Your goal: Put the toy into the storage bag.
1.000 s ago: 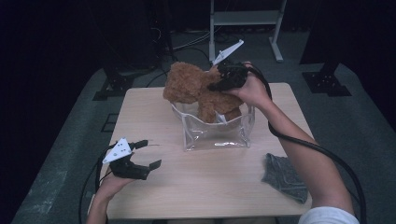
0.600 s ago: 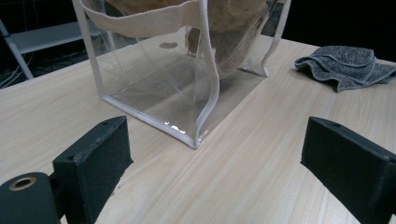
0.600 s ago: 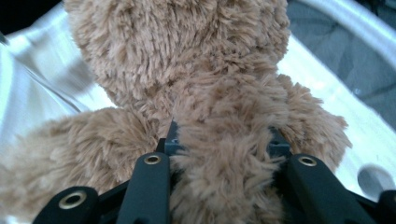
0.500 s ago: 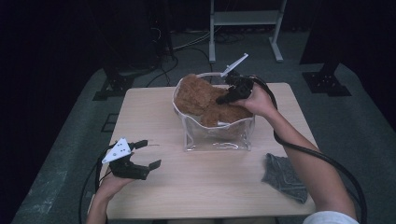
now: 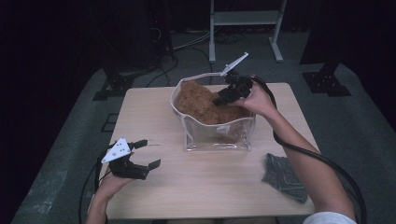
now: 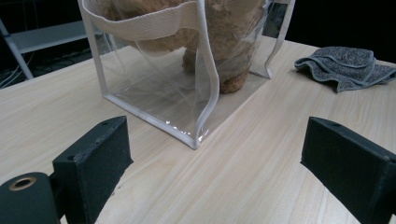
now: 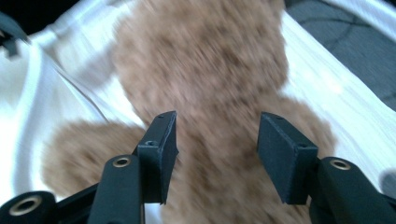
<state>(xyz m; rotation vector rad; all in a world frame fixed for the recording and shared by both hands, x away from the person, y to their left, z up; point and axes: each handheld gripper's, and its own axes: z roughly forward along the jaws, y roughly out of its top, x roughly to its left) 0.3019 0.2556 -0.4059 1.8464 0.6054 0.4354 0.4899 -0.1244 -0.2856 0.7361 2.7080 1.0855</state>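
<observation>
High view: my right gripper (image 5: 223, 95) over bear (image 5: 201, 100) in bag (image 5: 217, 135), jaws just opening, bear between, unpinched; left gripper (image 5: 144, 153) wide, near-left.

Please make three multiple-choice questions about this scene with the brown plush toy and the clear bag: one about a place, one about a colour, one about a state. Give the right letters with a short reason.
1. Where is the brown plush toy?
A. inside the clear bag
B. flat on the table beside the bag
C. on the floor

2. What colour is the cloth that lies on the table near the right forearm?
A. red
B. grey
C. yellow

3. How do the jaws of the left gripper stand?
A. shut on the cloth
B. shut on the bag's handle
C. open, with nothing between them

Answers:
1 A: the high view shows the toy within the bag's rim, under the right gripper.
2 B: the folded cloth is grey in the high view and in the left gripper view.
3 C: the left gripper view shows both jaws wide apart over bare wood.
</observation>
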